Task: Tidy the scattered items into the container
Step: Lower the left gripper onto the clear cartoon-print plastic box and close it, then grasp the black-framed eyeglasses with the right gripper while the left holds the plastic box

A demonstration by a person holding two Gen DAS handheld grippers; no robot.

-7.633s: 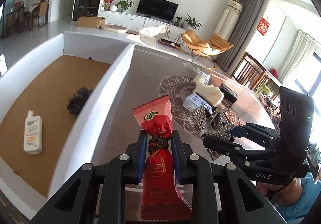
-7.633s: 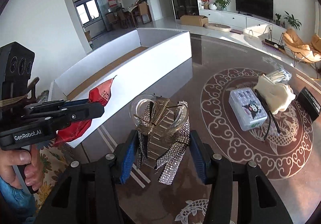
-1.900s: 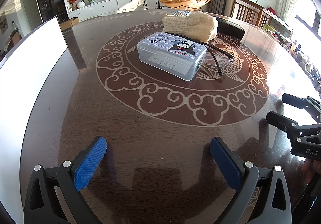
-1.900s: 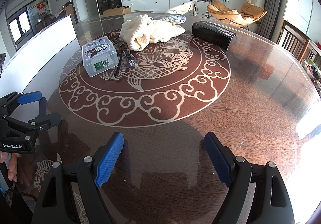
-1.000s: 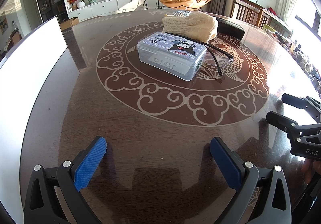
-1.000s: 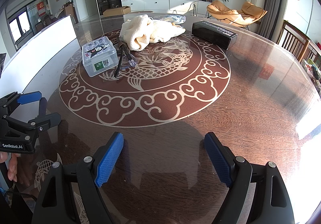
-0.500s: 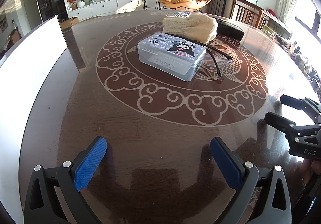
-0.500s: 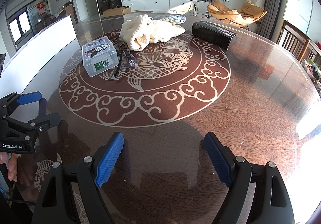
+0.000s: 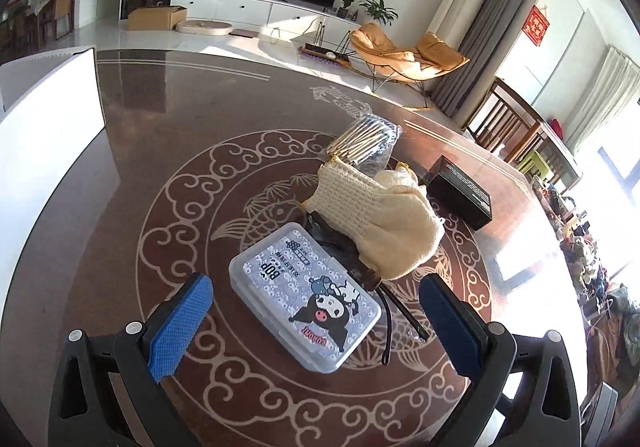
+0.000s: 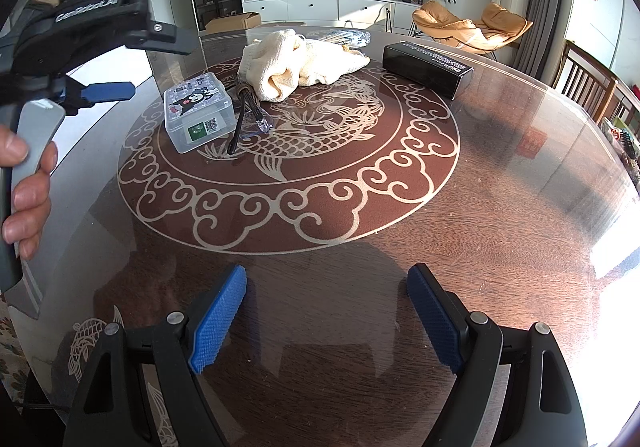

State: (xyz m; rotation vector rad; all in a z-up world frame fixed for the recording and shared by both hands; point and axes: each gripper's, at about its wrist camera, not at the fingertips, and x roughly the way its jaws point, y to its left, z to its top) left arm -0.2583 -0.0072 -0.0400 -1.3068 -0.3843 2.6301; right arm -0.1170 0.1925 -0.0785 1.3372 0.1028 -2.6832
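Because your left tool (image 9: pixel 312 323) hangs with jaws apart over the clear cartoon-printed plastic box (image 9: pixel 305 297) on the counter (image 9: pixel 168 135), it looks lined up for grasping; your right tool (image 10: pixel 326 321) waits, spread wide and empty.

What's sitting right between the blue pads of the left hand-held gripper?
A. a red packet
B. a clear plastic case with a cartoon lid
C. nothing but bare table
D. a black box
B: in the left wrist view the clear case lies on the table between the open pads of the left hand-held gripper, not yet pinched.
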